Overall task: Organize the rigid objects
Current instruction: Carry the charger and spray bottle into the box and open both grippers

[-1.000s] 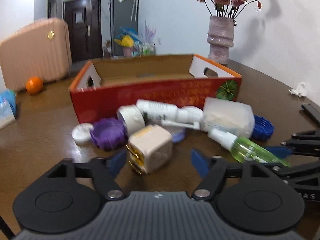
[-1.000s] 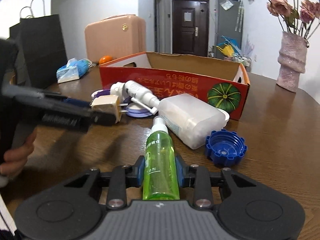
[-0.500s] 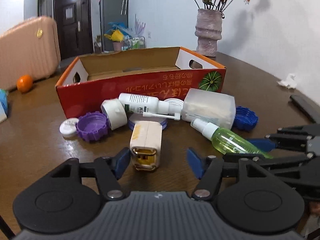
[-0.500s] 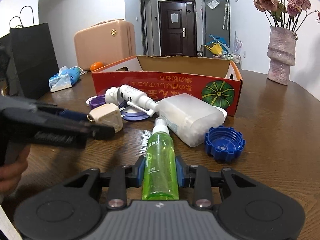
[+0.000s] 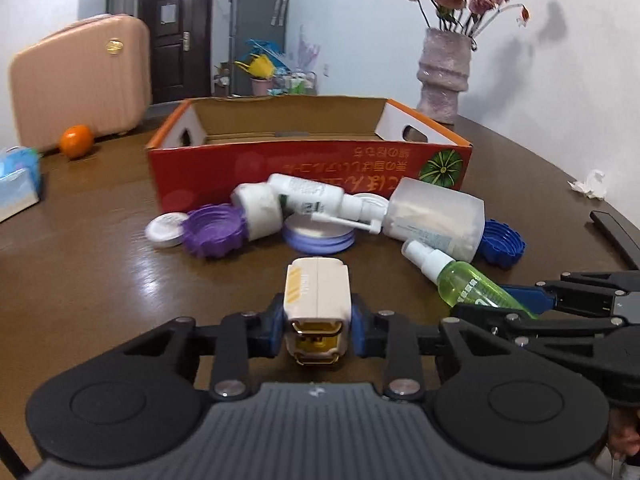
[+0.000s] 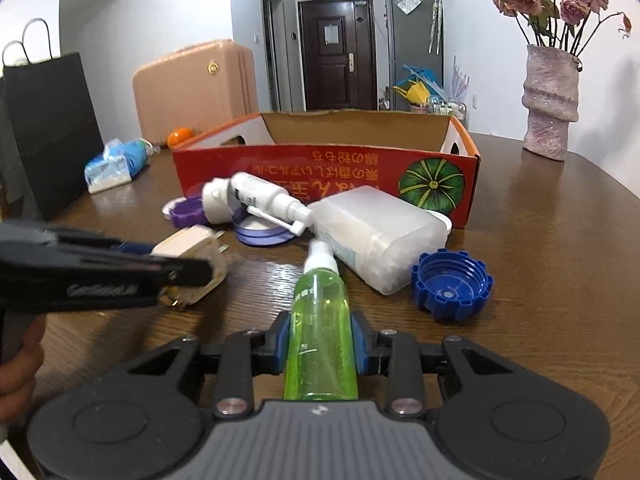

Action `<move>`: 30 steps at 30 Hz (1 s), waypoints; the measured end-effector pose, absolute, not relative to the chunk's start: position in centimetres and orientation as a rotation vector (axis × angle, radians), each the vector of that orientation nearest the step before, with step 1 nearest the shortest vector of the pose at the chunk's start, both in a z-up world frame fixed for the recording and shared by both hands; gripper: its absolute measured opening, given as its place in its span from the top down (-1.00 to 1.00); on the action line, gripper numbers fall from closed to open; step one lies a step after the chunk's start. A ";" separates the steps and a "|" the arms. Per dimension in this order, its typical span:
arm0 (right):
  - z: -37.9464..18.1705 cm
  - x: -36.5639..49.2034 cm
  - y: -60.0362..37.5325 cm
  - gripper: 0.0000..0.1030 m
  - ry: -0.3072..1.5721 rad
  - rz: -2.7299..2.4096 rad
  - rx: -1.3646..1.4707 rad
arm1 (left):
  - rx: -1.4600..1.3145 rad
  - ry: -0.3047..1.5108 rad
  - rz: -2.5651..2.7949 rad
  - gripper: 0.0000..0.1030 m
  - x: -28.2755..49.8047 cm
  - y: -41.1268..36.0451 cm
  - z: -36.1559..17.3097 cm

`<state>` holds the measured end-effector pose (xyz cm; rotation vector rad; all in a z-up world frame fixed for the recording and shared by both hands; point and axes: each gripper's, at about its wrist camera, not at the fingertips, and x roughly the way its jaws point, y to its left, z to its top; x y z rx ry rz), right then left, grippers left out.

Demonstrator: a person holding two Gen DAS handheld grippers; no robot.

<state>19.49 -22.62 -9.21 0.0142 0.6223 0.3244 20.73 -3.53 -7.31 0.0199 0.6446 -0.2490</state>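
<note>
My left gripper (image 5: 318, 326), its jaws just closed, pinches the boxy cream plug adapter (image 5: 318, 294) by its flat sides for a firm hold, my right gripper (image 6: 320, 350) squeezes the smooth green spray bottle (image 6: 320, 320), and the open red cardboard box (image 5: 308, 160) waits at twelve o'clock.

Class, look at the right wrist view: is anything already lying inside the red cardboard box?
Cannot tell: the red cardboard box shows only its bare far inner wall, and its near wall hides the floor.
</note>
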 end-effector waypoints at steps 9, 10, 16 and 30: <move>-8.3 15.5 -21.4 0.42 0.596 0.365 -0.013 | -0.002 0.577 -0.188 0.39 16.9 -1.2 -5.3; -8.2 15.2 -21.4 0.42 0.590 0.361 -0.015 | -0.003 0.575 -0.188 0.39 16.7 -1.1 -5.2; -7.5 14.1 -21.5 0.42 0.564 0.350 -0.021 | -0.006 0.561 -0.199 0.39 16.7 -1.1 -4.6; -3.0 20.8 -24.3 0.42 0.479 0.319 0.042 | 0.047 0.493 -0.163 0.39 27.4 0.1 -1.4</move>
